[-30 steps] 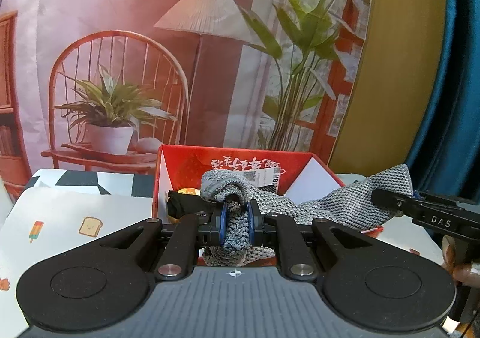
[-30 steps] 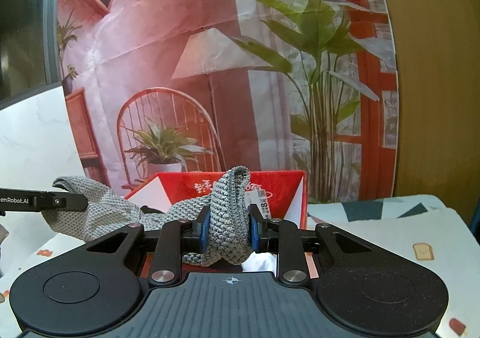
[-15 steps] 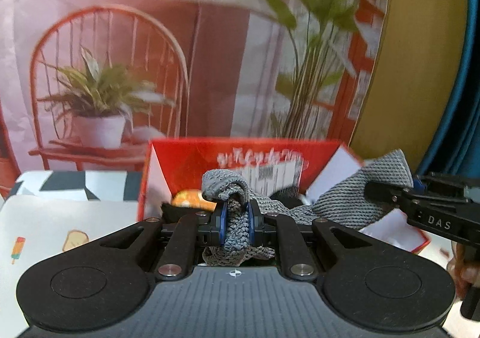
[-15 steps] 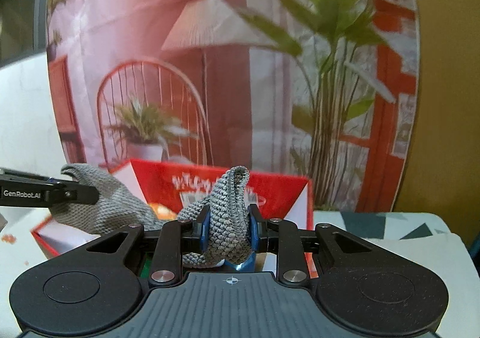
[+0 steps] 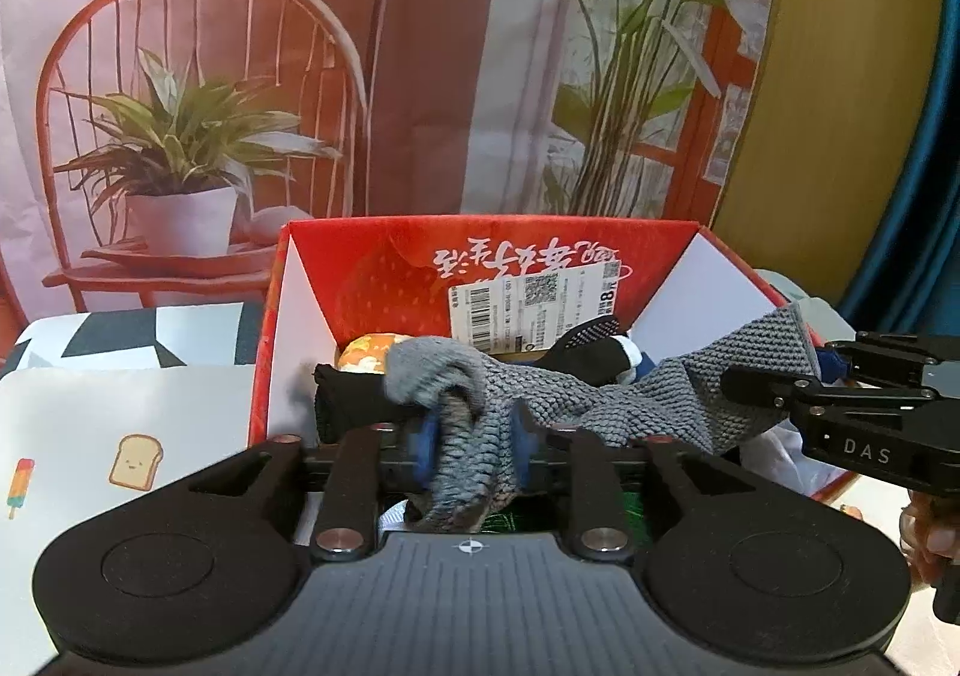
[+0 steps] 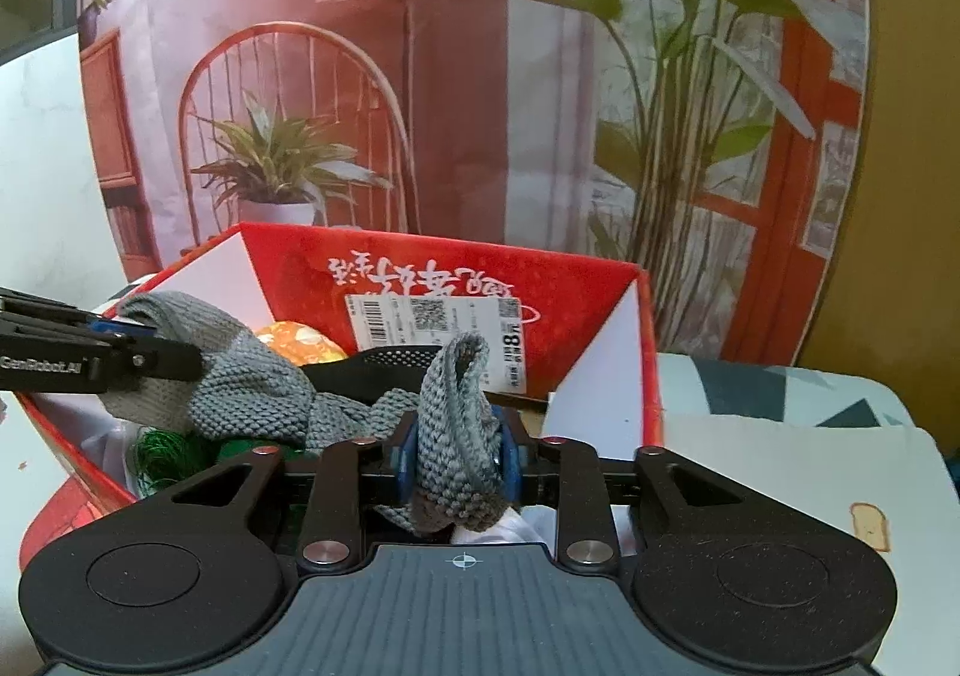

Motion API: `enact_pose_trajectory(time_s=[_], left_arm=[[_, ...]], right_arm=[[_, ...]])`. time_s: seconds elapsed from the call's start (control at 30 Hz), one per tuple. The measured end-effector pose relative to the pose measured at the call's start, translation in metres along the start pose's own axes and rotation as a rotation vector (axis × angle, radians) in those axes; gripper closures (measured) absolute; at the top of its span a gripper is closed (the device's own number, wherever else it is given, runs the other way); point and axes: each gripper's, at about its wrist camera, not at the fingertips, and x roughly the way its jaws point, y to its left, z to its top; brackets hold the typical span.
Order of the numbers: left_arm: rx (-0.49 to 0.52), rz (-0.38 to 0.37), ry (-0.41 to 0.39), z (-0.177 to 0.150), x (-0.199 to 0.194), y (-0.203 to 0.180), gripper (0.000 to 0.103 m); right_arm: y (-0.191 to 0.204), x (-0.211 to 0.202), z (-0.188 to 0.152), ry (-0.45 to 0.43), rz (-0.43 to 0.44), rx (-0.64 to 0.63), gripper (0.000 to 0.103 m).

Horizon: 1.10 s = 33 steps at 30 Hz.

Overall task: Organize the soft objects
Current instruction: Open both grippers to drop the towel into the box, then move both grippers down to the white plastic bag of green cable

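Note:
A grey knitted cloth (image 5: 660, 394) (image 6: 258, 388) hangs stretched over the open red box (image 5: 390, 280) (image 6: 300, 268), one end in each gripper. The jaws of my left gripper (image 5: 474, 436) are opening. The cloth end still lies between its blue pads but has slumped over to the left. My right gripper (image 6: 456, 448) is also opening, and its folded cloth end still stands upright, filling the gap between the pads. Each gripper shows in the other's view, the right gripper (image 5: 774, 394) and the left gripper (image 6: 174, 358). Inside the box lie an orange plush (image 5: 360, 352), black fabric (image 5: 354, 406) and something green (image 6: 162, 454).
The box stands on a white tablecloth (image 5: 135, 460) printed with toast and ice lollies. Behind it hangs a backdrop (image 5: 180, 76) showing a chair and plants. A blue curtain (image 5: 936, 196) is at the right. A person's hand (image 5: 930, 532) holds the right gripper.
Both grippers came down and forward over the box with the cloth. The left jaws have spread and its cloth end has flopped over. The right jaws are slightly wider.

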Motion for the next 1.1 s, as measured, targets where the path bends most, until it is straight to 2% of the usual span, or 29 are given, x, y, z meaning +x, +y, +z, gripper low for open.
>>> enact_pose_trajectory(time_s=[0.03,0.07,0.13,0.17,0.2,0.23,0.3,0.4,0.47,0.83,1.1], left_arm=[[0.002,-0.004,-0.006,0.000,-0.003,-0.001,0.050],[0.006,-0.003,-0.013,0.000,-0.005,-0.002,0.045],[0.020,0.004,-0.029,0.000,-0.013,-0.006,0.032],[0.028,0.005,-0.037,0.000,-0.017,-0.007,0.029],[0.034,0.003,-0.044,0.001,-0.021,-0.009,0.022],[0.039,0.004,-0.052,0.000,-0.026,-0.010,0.014],[0.048,0.009,-0.075,-0.001,-0.038,-0.013,0.007],[0.055,0.016,-0.088,-0.006,-0.054,-0.019,0.004],[0.053,0.023,-0.088,-0.011,-0.064,-0.021,0.003],[0.065,0.050,-0.094,-0.058,-0.115,-0.039,0.000],[0.048,0.085,-0.059,-0.097,-0.129,-0.045,0.000]], right_arm=[[-0.001,-0.002,0.000,-0.003,-0.010,-0.002,0.068],[-0.001,-0.004,-0.001,-0.009,-0.019,-0.002,0.066],[-0.003,-0.009,-0.001,-0.018,-0.032,0.002,0.054],[-0.003,-0.012,-0.001,-0.024,-0.038,0.004,0.041],[-0.003,-0.016,-0.002,-0.033,-0.046,0.004,0.035],[-0.003,-0.020,-0.002,-0.042,-0.051,0.002,0.034],[-0.002,-0.028,-0.003,-0.050,-0.053,-0.003,0.024],[0.000,-0.042,-0.006,-0.069,-0.059,-0.004,0.008],[0.002,-0.050,-0.009,-0.075,-0.056,-0.005,0.002],[0.018,-0.098,-0.043,-0.100,-0.028,0.029,0.001],[0.033,-0.119,-0.085,-0.058,0.002,0.044,0.000]])
